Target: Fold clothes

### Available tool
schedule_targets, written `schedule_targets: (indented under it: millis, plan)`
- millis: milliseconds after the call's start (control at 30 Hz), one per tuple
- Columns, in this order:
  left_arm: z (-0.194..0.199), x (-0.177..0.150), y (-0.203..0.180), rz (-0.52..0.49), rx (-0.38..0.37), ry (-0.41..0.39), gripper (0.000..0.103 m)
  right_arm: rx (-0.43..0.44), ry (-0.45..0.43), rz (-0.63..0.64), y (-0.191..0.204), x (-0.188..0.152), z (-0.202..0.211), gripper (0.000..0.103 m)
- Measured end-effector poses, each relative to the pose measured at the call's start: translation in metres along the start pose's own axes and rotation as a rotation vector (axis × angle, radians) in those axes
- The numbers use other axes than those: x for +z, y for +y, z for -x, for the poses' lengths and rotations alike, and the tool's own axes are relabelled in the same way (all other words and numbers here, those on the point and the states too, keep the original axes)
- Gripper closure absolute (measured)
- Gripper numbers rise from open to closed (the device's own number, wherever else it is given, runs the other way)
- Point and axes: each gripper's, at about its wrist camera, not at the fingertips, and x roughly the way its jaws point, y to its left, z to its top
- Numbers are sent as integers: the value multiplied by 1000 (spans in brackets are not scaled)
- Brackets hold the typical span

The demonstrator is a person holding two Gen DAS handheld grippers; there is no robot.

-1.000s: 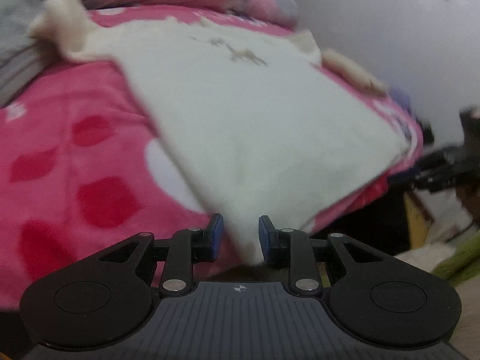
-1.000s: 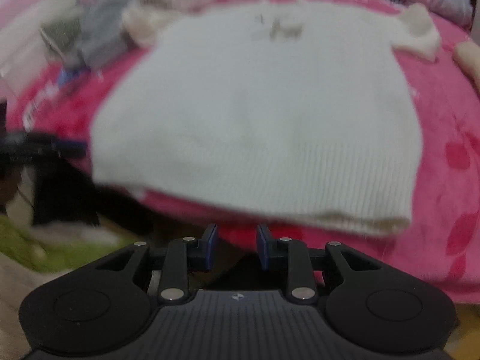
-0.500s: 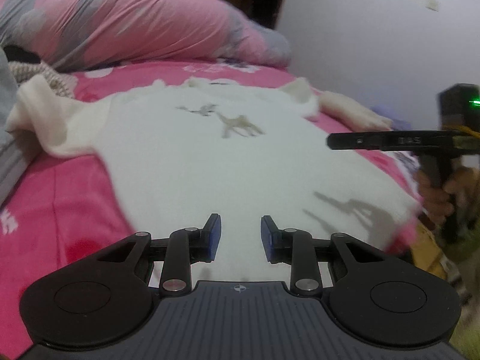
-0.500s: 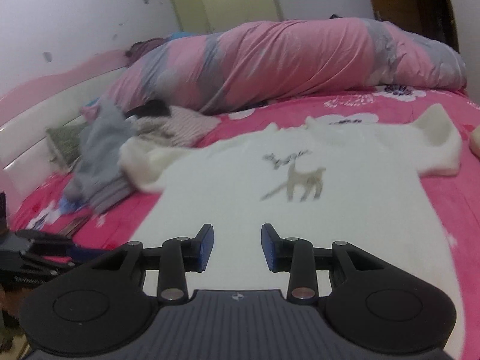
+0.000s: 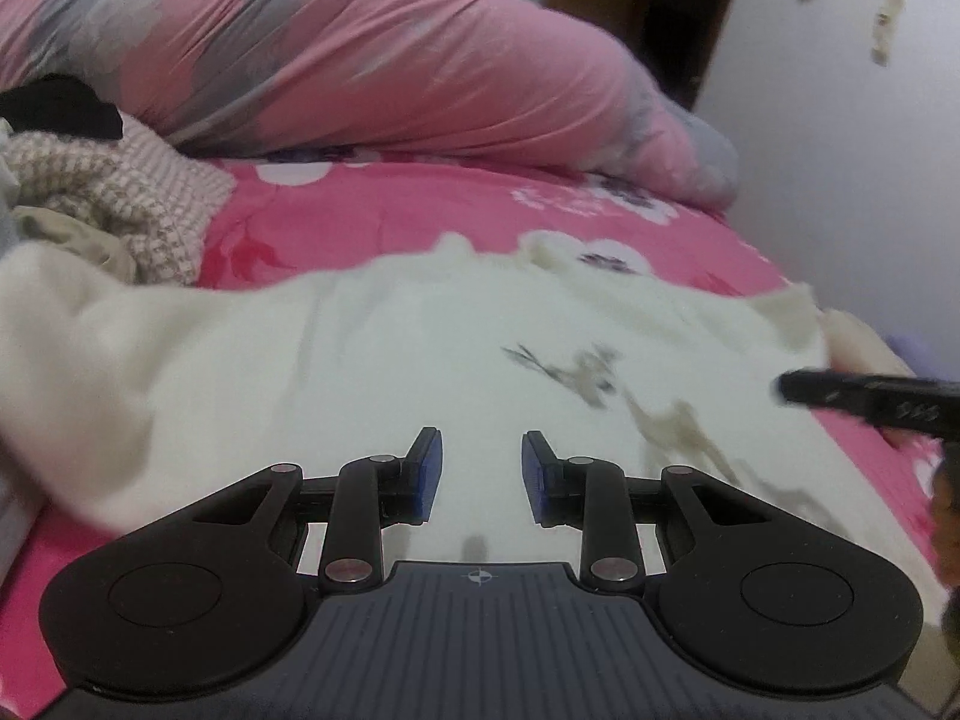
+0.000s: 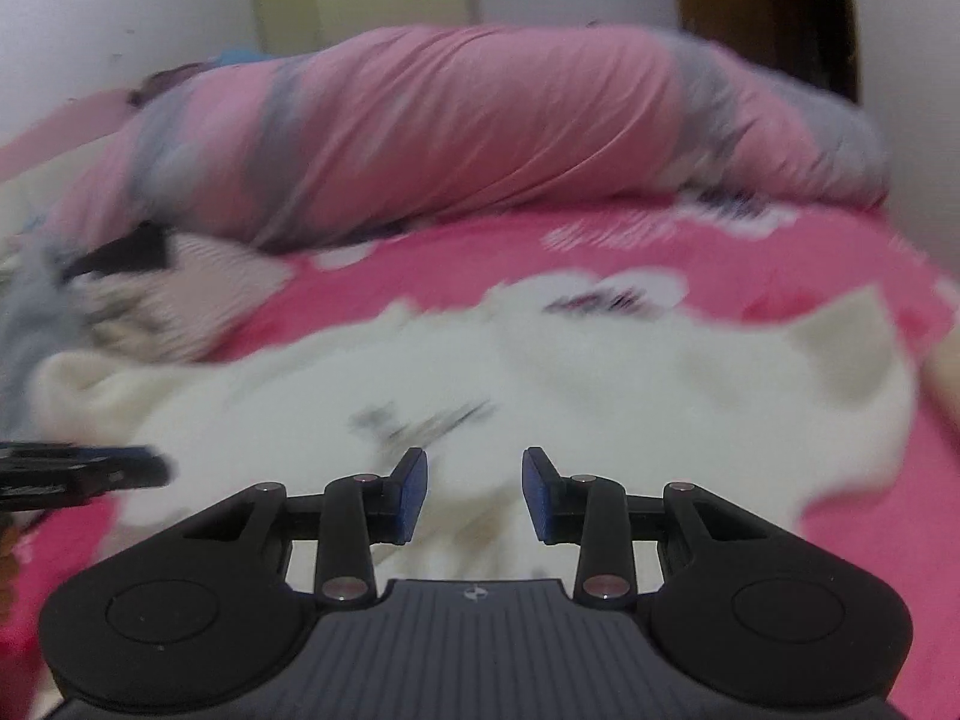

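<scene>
Two grippers hang over a white sweater (image 5: 372, 372) spread flat on a pink bedspread (image 5: 372, 222); the left gripper (image 5: 482, 477) has its blue pads a narrow way apart with nothing between them, only the knit beneath; the right gripper (image 6: 474, 495) stands likewise, parted a little and holding nothing. Behind the sweater a rolled pink and grey quilt (image 5: 360, 60) runs across the far side of the bed against the white wall (image 5: 840, 120); to the left of the sweater lies a heap of other clothes (image 5: 120, 204), a checked knit among them with something black on top.

The left view shows the grey deer print (image 5: 600, 378) on the sweater's chest fairly clearly, and the right gripper reaching in from its right edge as a dark bar over the sweater's far side; it also shows a dark doorway behind the quilt. The right view is badly smeared, so the print is only a grey streak there; it shows the sweater's right sleeve (image 6: 852, 354) bunched up, perhaps folded inward, and the left gripper entering at its left edge.
</scene>
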Motion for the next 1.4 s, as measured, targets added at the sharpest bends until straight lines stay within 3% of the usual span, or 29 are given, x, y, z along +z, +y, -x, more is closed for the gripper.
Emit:
schedule_targets:
  millis: [67,167,267,400,500,567,700,900,933,1000,1033,1067,1167,1233,1300,1400]
  plan:
    - [-20,8,8,20,15,8,74,-74,-21,22,-15,13,-14,66]
    - [-46,17,14,16,44,-6,74,-95,-8,-36,-51,25,-40,66]
    - [-70,17,17,9,56,-36,74,-177,10,-58,-80,31,-66,66]
    - [-96,10,30,79,13,-22,74,-120,118,-263,-131,31,-80,65]
    - [-100,2,35,93,-9,-32,74,-42,118,-459,-163,9,-52,49]
    - [-100,2,39,122,-33,-35,74,-57,95,-538,-181,-9,-34,38]
    - [-102,4,40,146,-55,-39,74,-133,122,-616,-210,-33,-46,36]
    - [-103,0,38,124,-47,-46,74,-68,44,-705,-233,-28,-93,35]
    - [-104,-1,38,125,-49,-49,74,-51,28,-717,-235,-27,-99,37]
    - [-104,-2,40,130,-55,-54,74,-17,-2,-742,-238,-26,-111,59]
    - [-104,-2,41,135,-59,-55,74,-19,-7,-731,-237,-22,-112,81]
    - [-104,-2,41,140,-62,-57,74,-30,-21,-709,-234,-18,-111,86]
    - [-104,-3,43,149,-68,-60,74,-101,-136,-713,-234,-18,-90,87]
    - [-104,-3,44,152,-71,-60,74,-158,-171,-781,-247,-33,-84,88]
    - [-104,-3,44,152,-72,-59,74,-198,-129,-786,-254,-45,-95,88]
    - [-104,-3,44,153,-72,-60,74,-181,-107,-811,-257,-48,-102,83]
